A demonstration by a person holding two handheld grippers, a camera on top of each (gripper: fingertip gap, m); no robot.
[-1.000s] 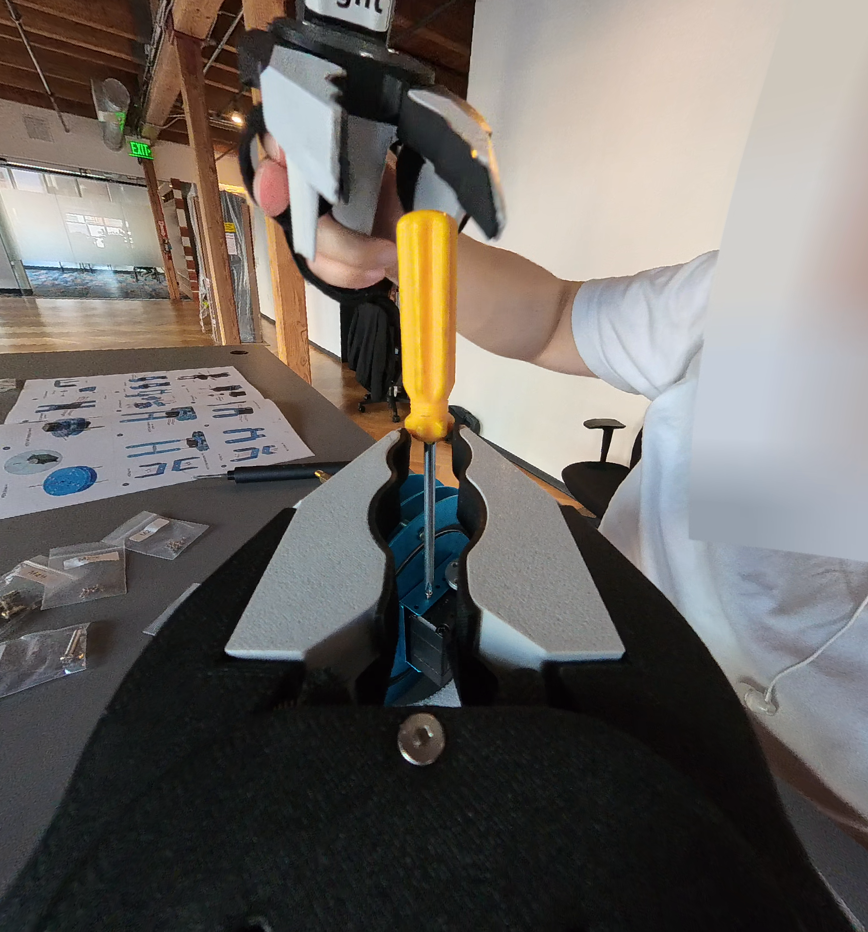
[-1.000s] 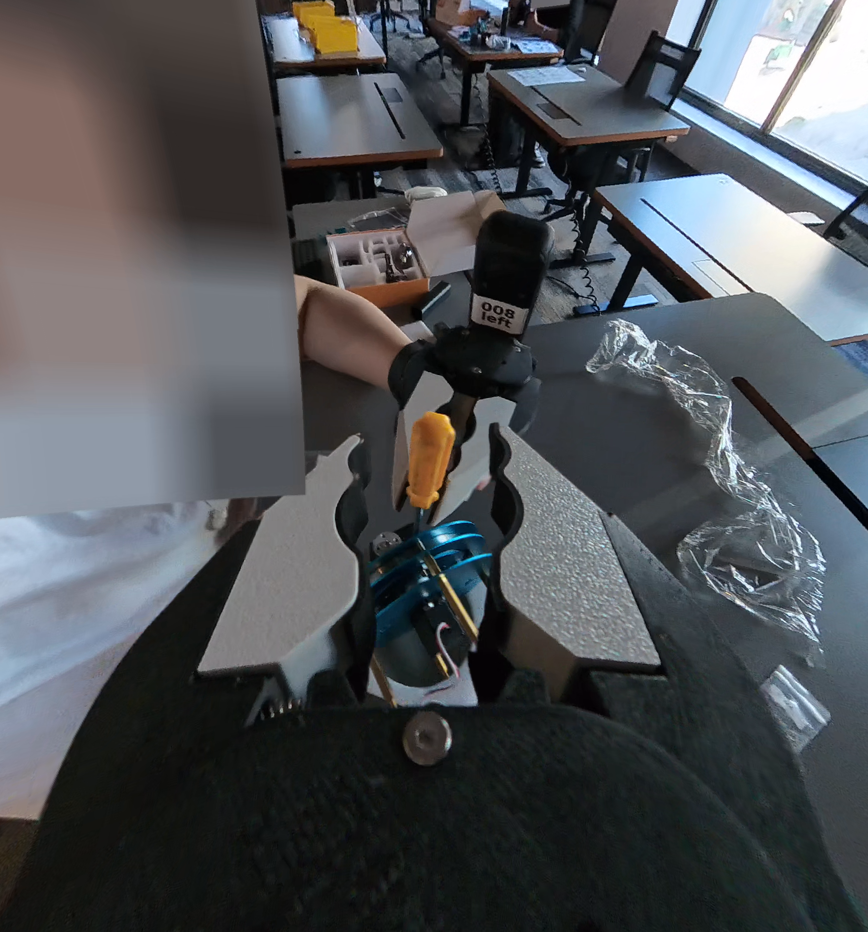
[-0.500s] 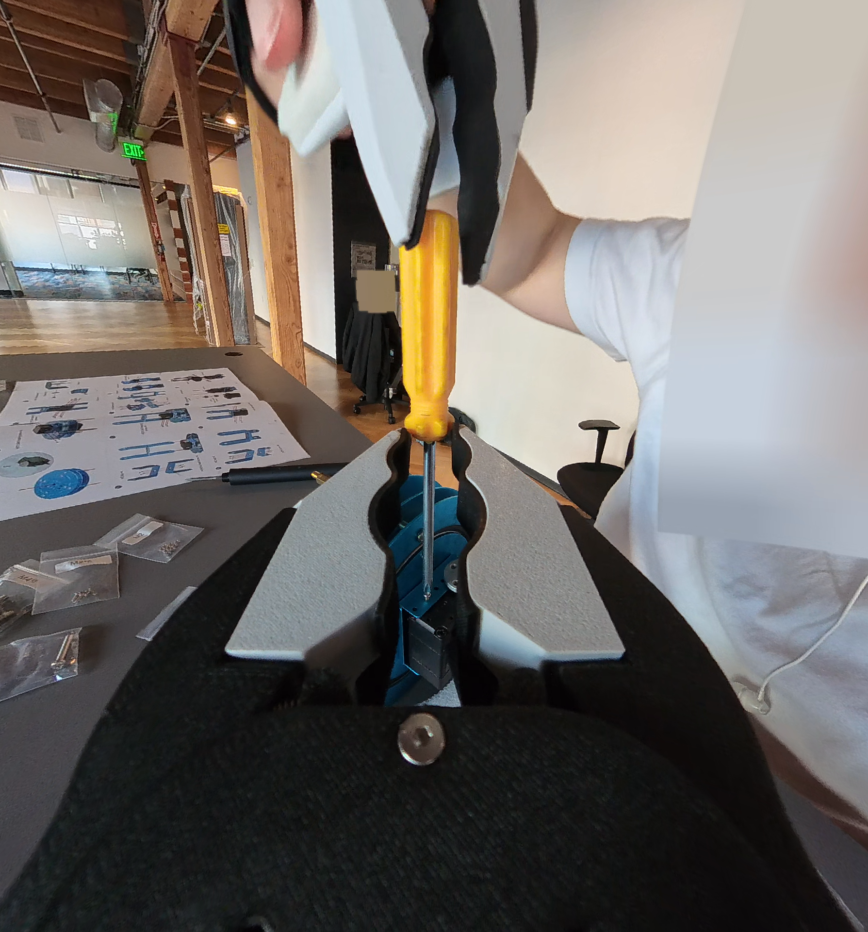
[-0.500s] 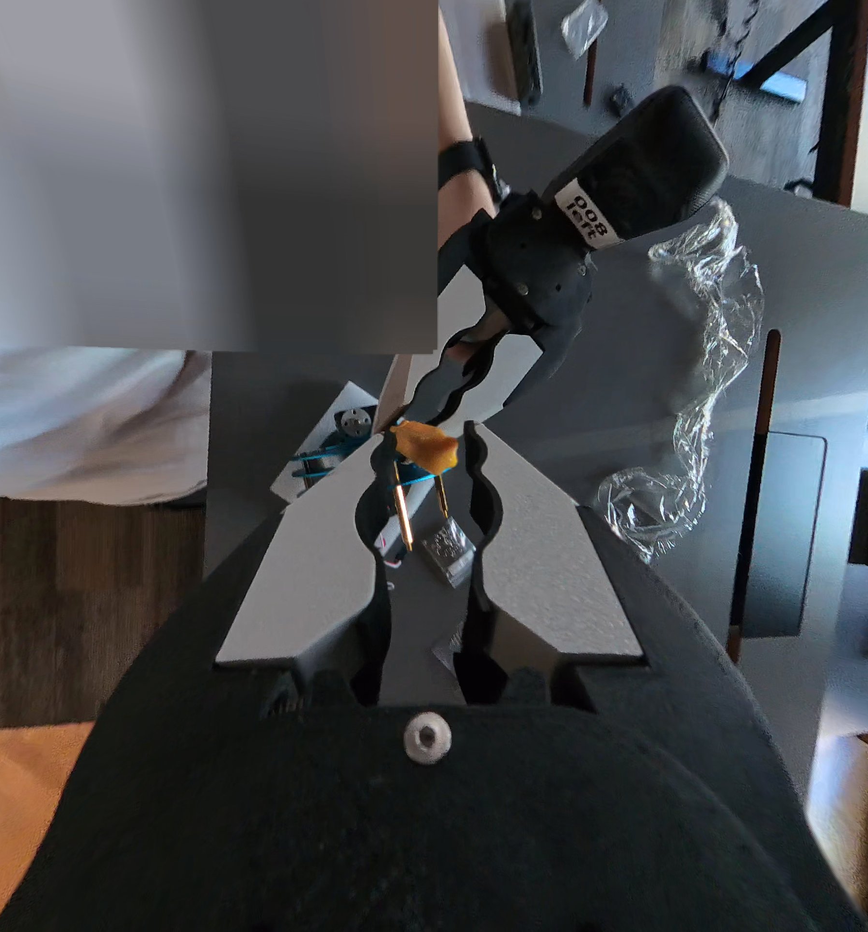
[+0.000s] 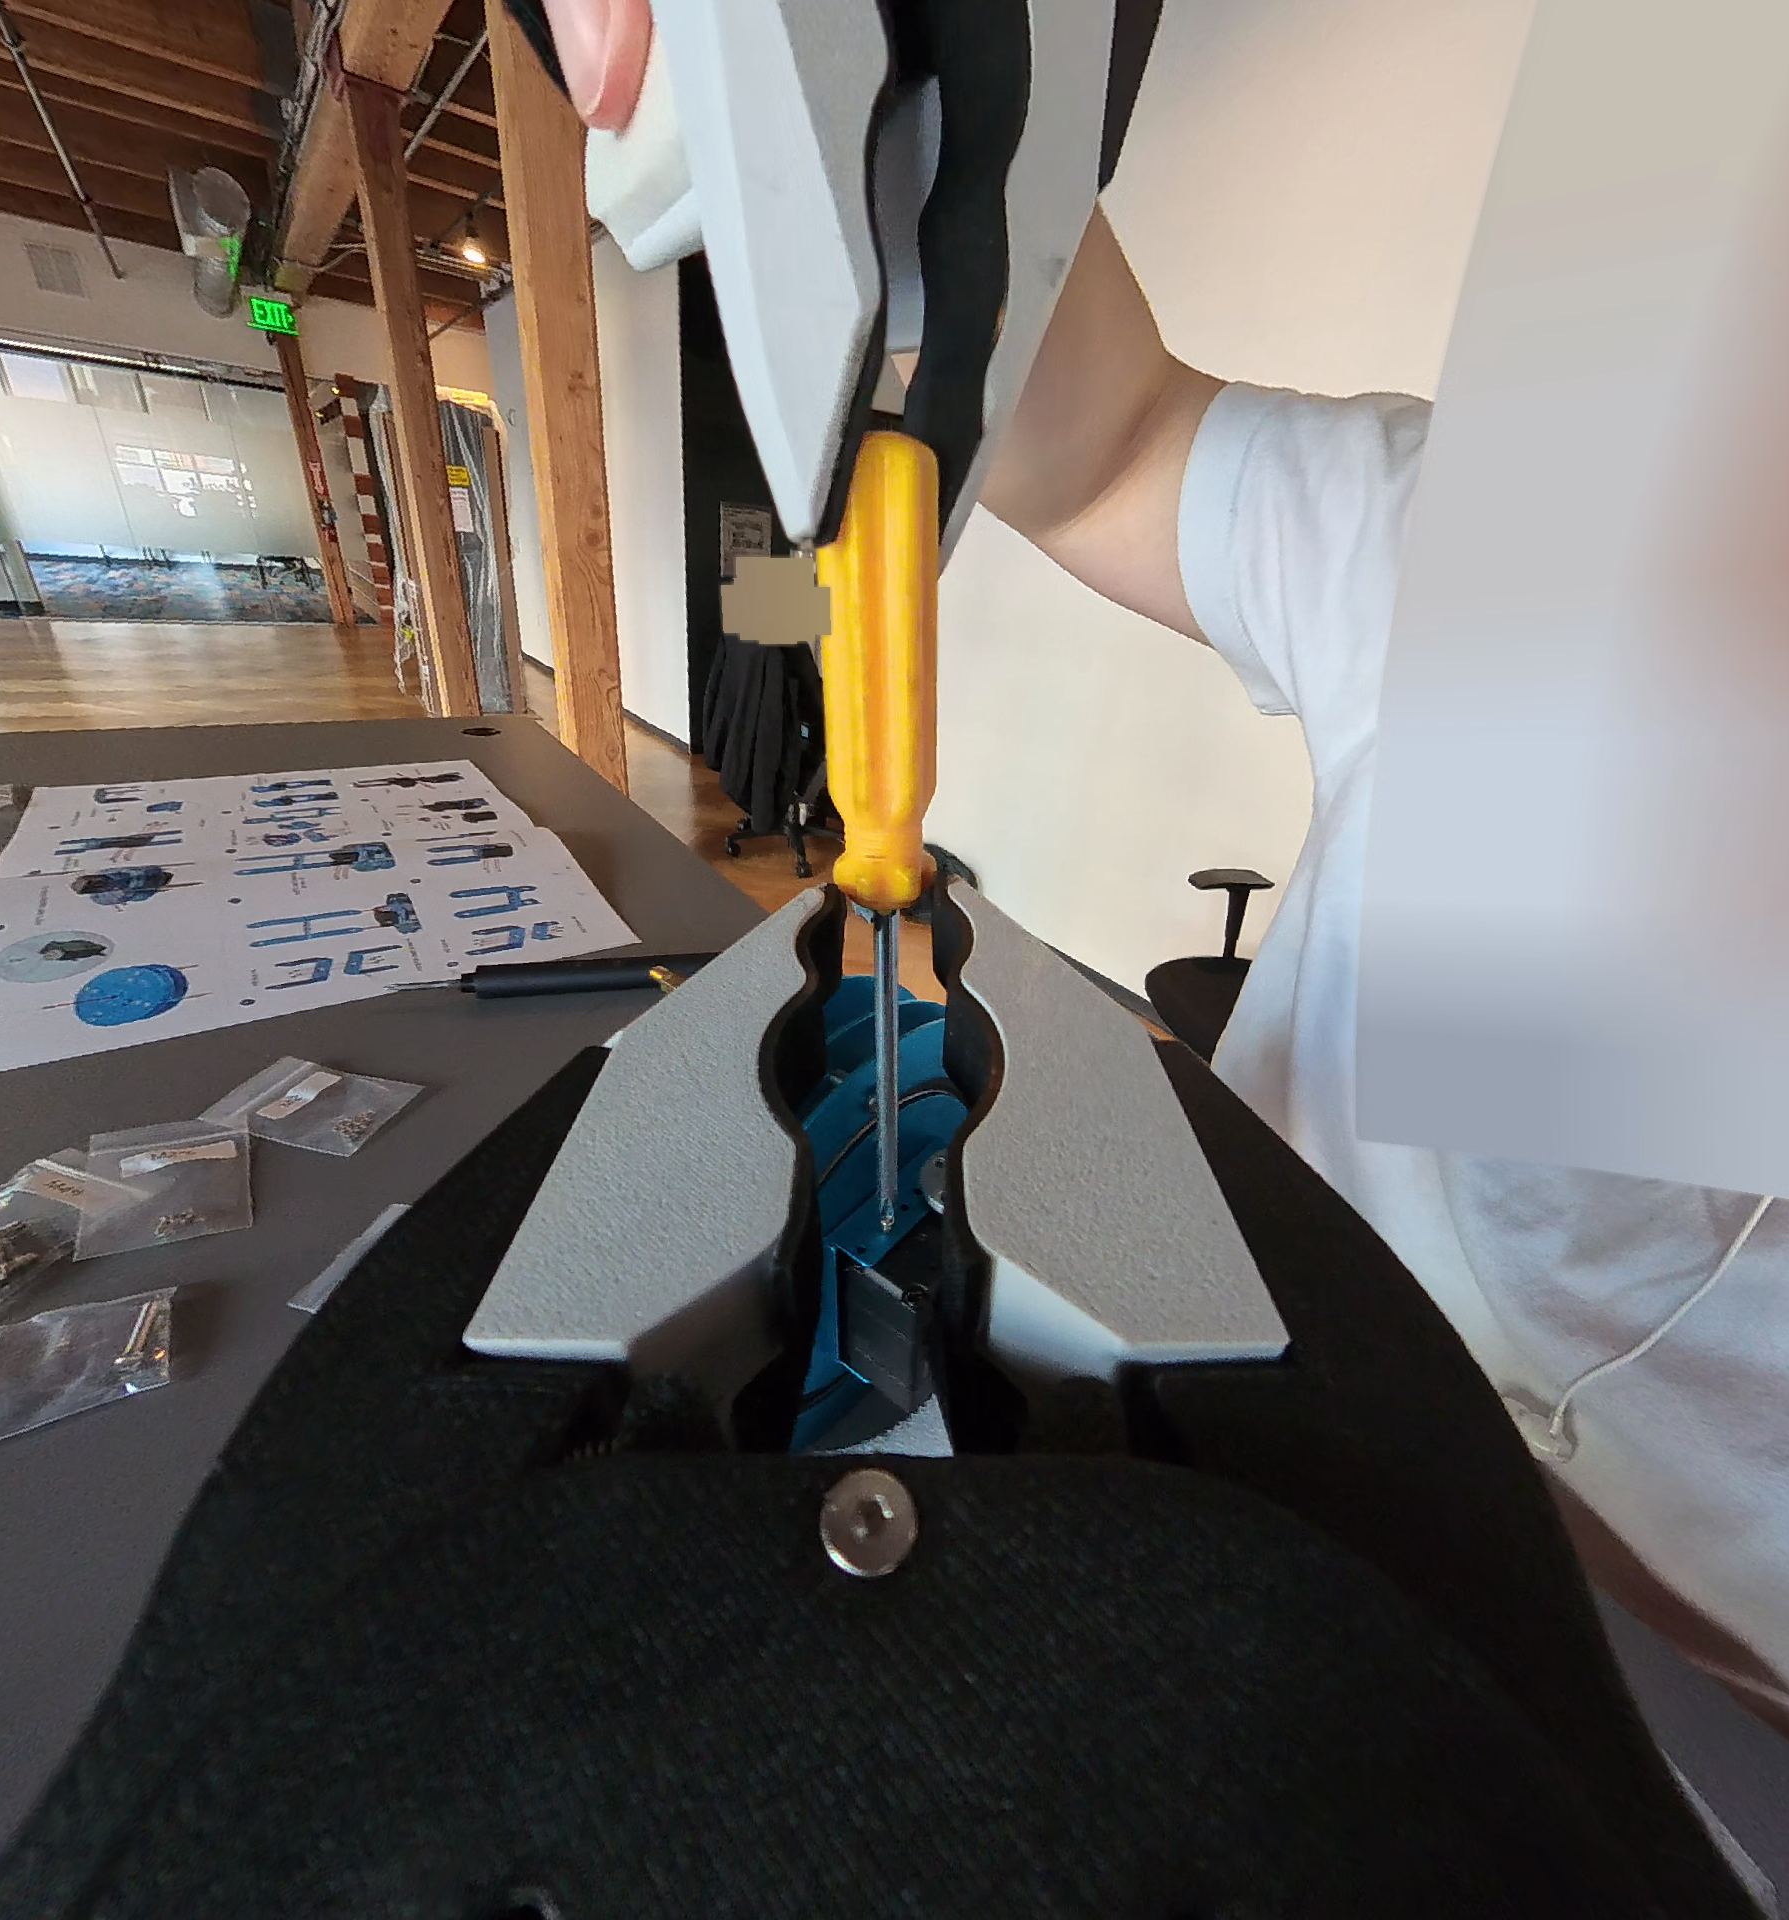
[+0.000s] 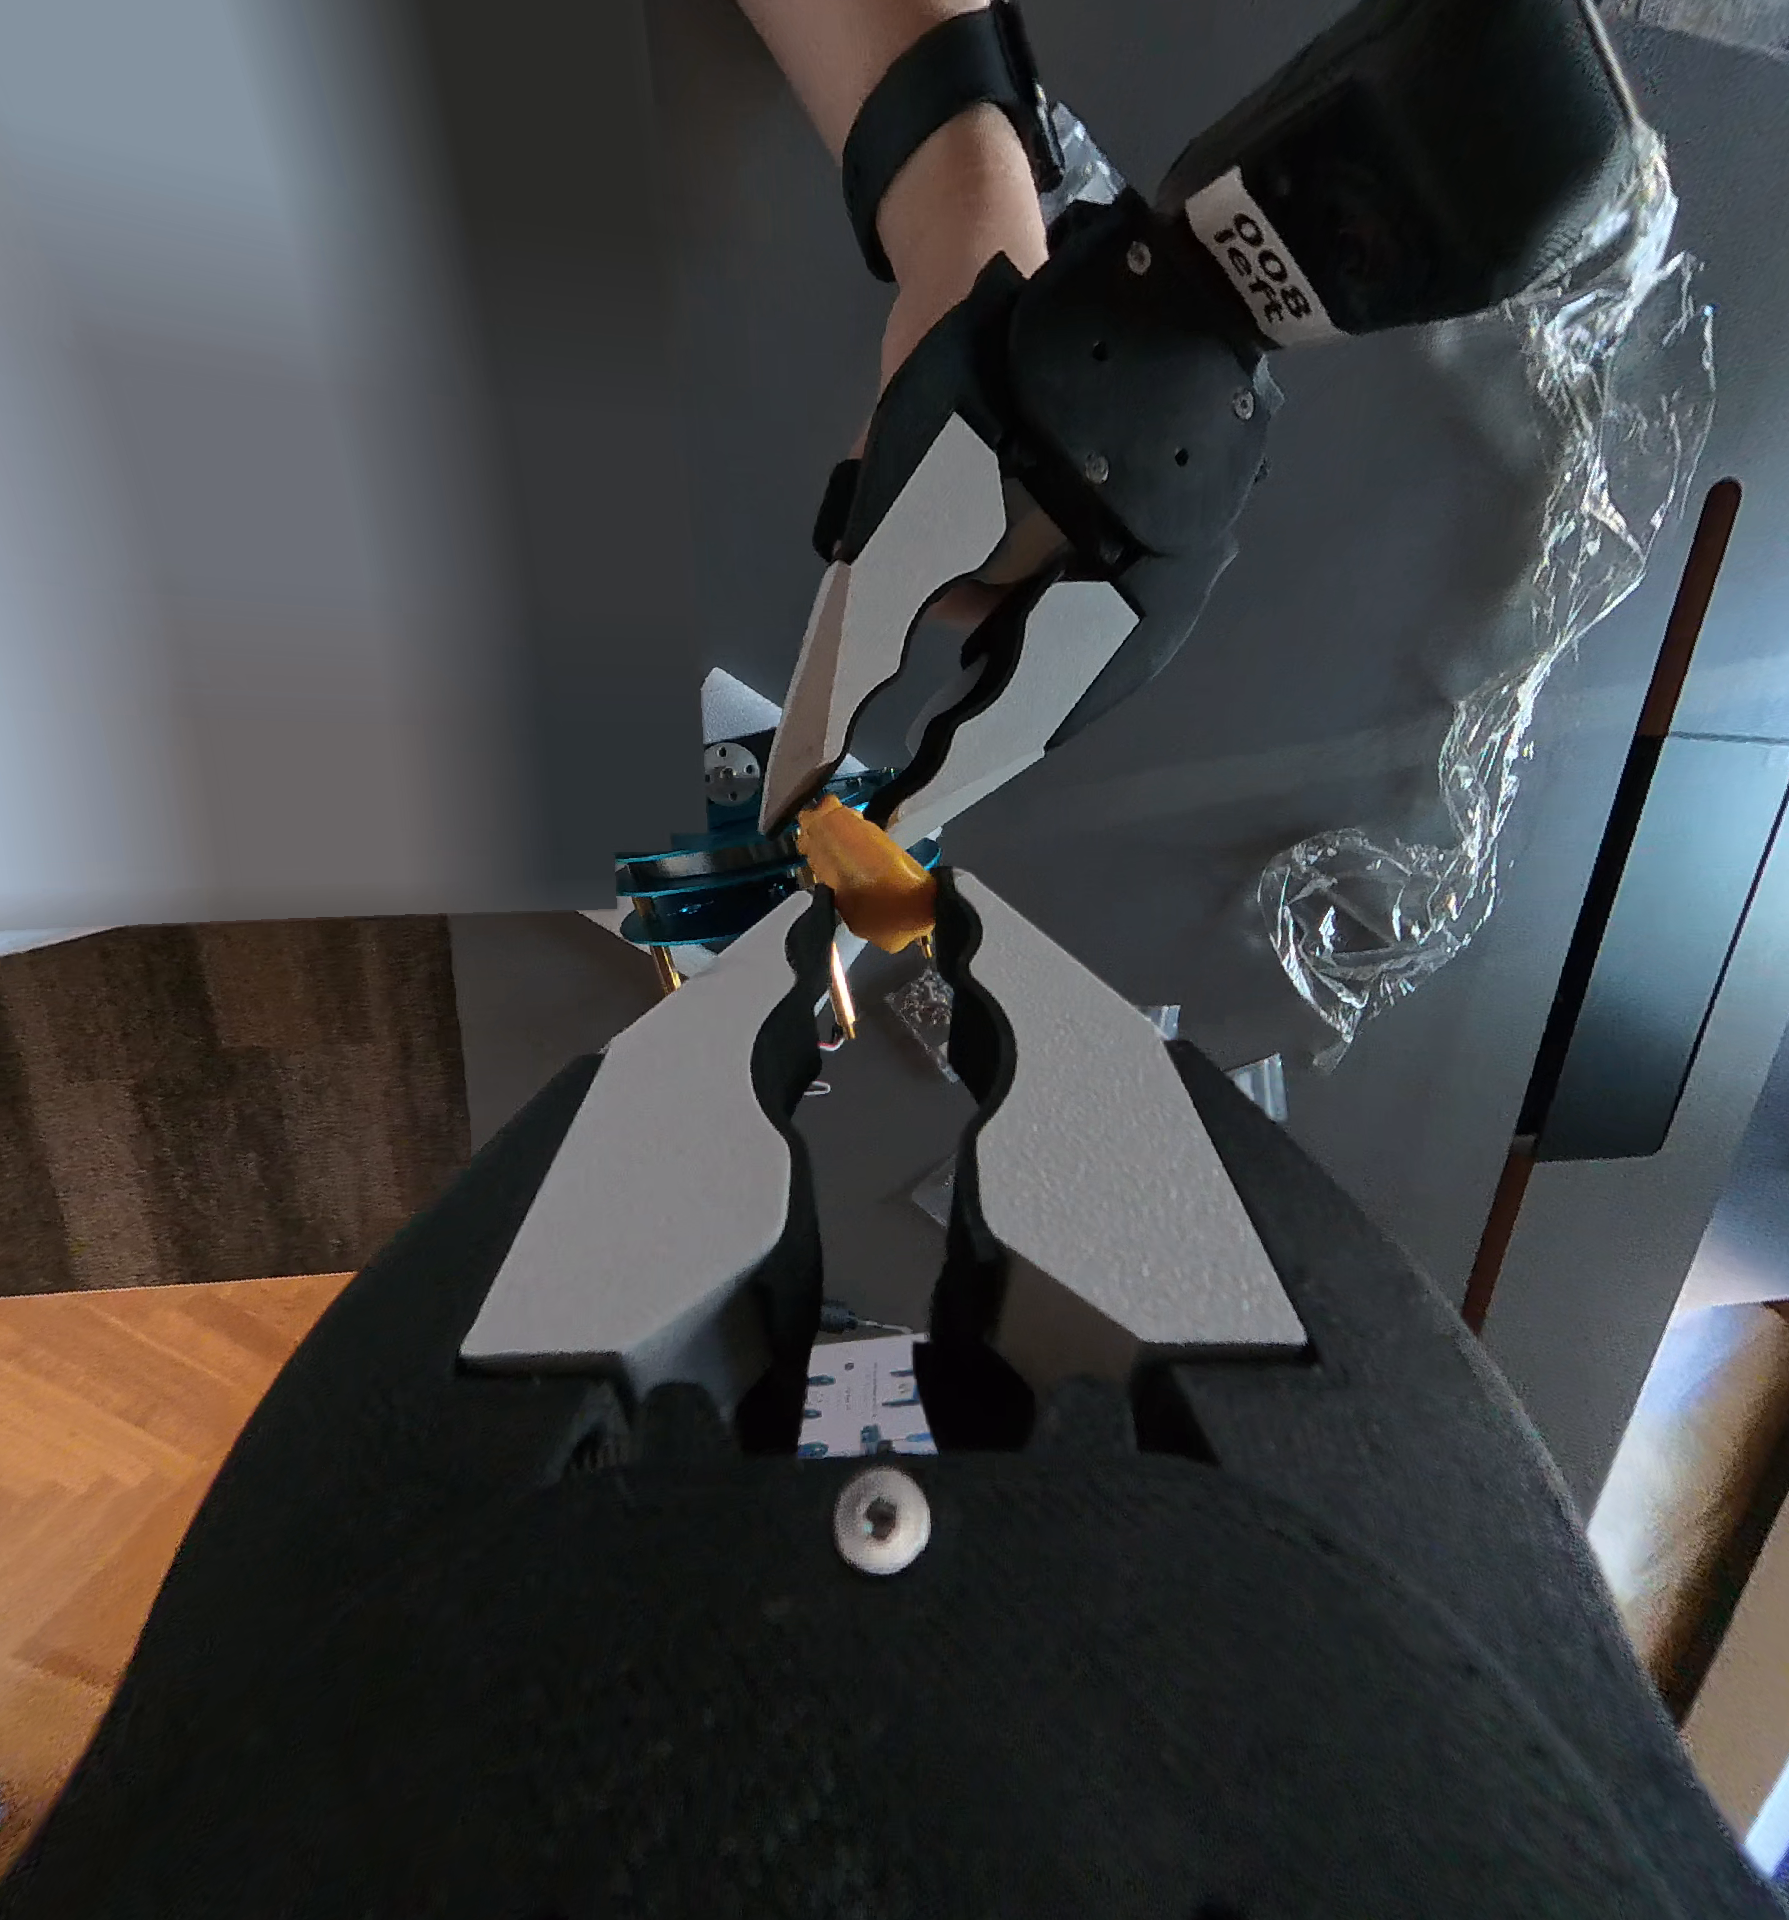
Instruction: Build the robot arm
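My left gripper [image 5: 885, 914] is shut on a blue disc assembly [image 5: 859, 1122] with a black block at its near end. A yellow-handled screwdriver [image 5: 879, 665] stands upright over it, with its tip on a small screw in the blue part. My right gripper [image 5: 869, 499] comes down from above and is shut on the top of the handle. In the right wrist view the right gripper [image 6: 874, 904] pinches the yellow handle [image 6: 859, 873] at its fingertips. Beyond it the left gripper [image 6: 838, 800] holds the blue assembly [image 6: 703, 868].
Printed sheets with blue figures [image 5: 277, 904], a black pen-like tool [image 5: 578, 977] and several small bags of screws [image 5: 90, 1247] lie on the grey table [image 5: 433, 1039] to the left. Crumpled clear plastic [image 6: 1555, 727] lies on the table. A person in a white shirt [image 5: 1389, 1351] is close on the right. Spacing between my two grippers at the tips: around 6 cm.
The right gripper has swung over the screwdriver and now points down along it, closer on the handle's top. The left gripper and the blue assembly have stayed put.
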